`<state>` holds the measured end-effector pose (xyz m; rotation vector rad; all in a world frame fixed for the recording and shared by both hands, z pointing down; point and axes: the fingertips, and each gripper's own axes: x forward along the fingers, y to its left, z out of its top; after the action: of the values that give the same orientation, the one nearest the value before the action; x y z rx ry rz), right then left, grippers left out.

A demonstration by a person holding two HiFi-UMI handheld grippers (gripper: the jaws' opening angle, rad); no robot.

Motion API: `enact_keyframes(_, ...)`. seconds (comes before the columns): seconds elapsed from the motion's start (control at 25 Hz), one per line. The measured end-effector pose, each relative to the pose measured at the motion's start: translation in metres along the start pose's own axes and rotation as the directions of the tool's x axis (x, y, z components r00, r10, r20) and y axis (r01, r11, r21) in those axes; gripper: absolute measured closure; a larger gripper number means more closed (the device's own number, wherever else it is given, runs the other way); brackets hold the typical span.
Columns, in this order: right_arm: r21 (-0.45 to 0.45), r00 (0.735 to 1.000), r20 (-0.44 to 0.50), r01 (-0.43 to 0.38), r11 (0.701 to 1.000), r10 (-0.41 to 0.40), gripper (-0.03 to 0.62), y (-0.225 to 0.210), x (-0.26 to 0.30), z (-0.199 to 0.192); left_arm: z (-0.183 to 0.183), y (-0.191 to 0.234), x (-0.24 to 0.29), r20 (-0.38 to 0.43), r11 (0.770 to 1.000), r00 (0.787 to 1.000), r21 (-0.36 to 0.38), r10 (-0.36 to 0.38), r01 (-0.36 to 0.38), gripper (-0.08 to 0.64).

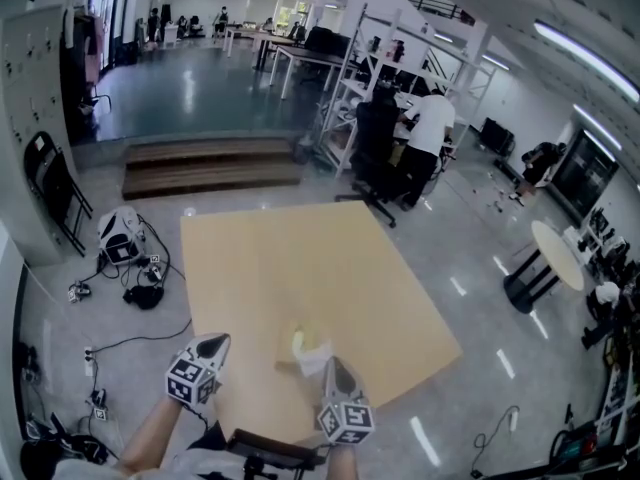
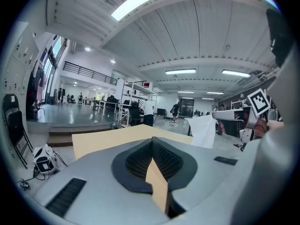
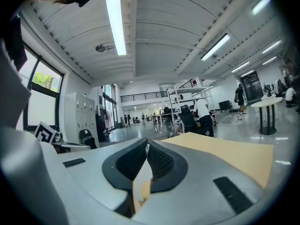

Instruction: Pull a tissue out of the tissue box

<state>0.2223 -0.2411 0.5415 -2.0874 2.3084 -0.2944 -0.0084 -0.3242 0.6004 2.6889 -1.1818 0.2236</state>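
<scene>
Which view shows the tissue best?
Left gripper view: the tissue hangs large and clear from the right gripper. Head view shows only a small white patch; right gripper view just a sliver between its shut jaws.

Big open lab-office hall here: glossy floor (image 1: pixel 200 93), metal racks (image 1: pixel 347 93), desks (image 1: pixel 305 56) in rows, strip lights (image 3: pixel 115 25) on a ribbed ceiling (image 3: pixel 164 29).

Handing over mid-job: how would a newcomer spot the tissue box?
Find the big tan table in the head view and go to its near edge. The tissue box sits there just ahead of the right gripper. It is the only thing on the table, a low box nearly the table's colour, beside the white tissue that gripper holds.
</scene>
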Motion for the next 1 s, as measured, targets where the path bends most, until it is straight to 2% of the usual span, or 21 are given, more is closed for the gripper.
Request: enact_keyframes(1.0, -0.005, 1.000, -0.006, -0.012, 1.000, 0.012, 0.584, -0.002, -0.011, -0.005, 0.005, -0.010, -0.005, 0.014, 1.000, 1.000, 0.019, 0.005, -0.005, 0.554)
